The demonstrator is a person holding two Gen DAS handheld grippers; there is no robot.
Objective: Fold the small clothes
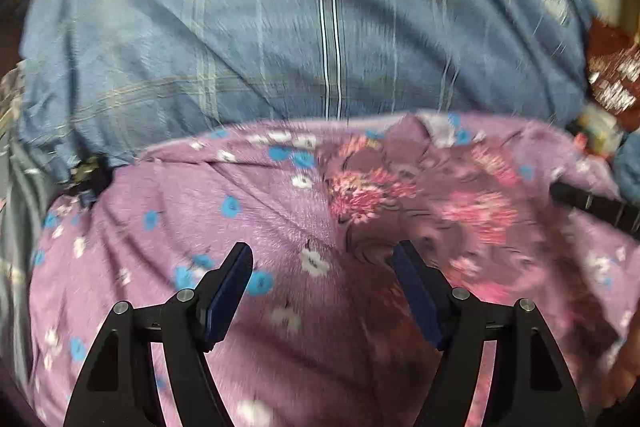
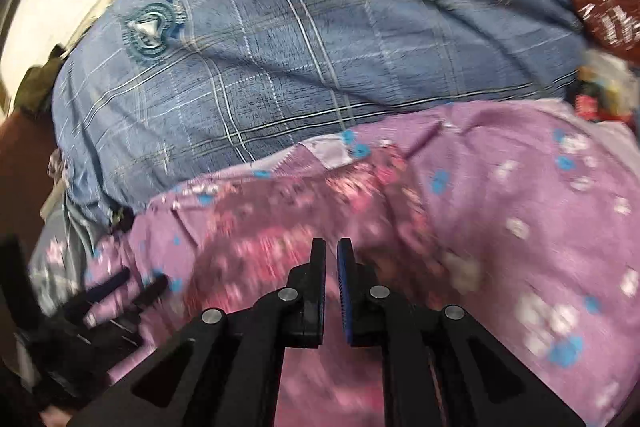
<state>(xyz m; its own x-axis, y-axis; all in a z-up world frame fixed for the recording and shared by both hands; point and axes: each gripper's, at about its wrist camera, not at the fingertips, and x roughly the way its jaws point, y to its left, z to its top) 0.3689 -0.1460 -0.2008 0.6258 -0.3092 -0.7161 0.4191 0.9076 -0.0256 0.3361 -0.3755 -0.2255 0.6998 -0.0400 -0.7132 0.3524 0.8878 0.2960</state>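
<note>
**A:** So which step is this? I see a purple floral cotton garment (image 1: 280, 227) spread on a blue checked bedsheet (image 1: 240, 27), with a darker pink-flowered panel lying over its middle.

**B:** Looks like between folds to me. Neither tool has cloth in it. The left gripper (image 1: 322, 265) has its jaws wide apart with nothing between them, hanging over the garment's near part. The right gripper (image 2: 331, 259) is nearly together, just a thin slit, and no fabric is pinched there either.

**A:** Where's the cloth relative to them?

**B:** Right under and ahead of both, its far edge against the sheet. It's blurry, so I can't tell exact edges.

**A:** Next move?

**B:** My guess: pick an edge or corner, open the right one wider, pinch and carry it across.
</note>
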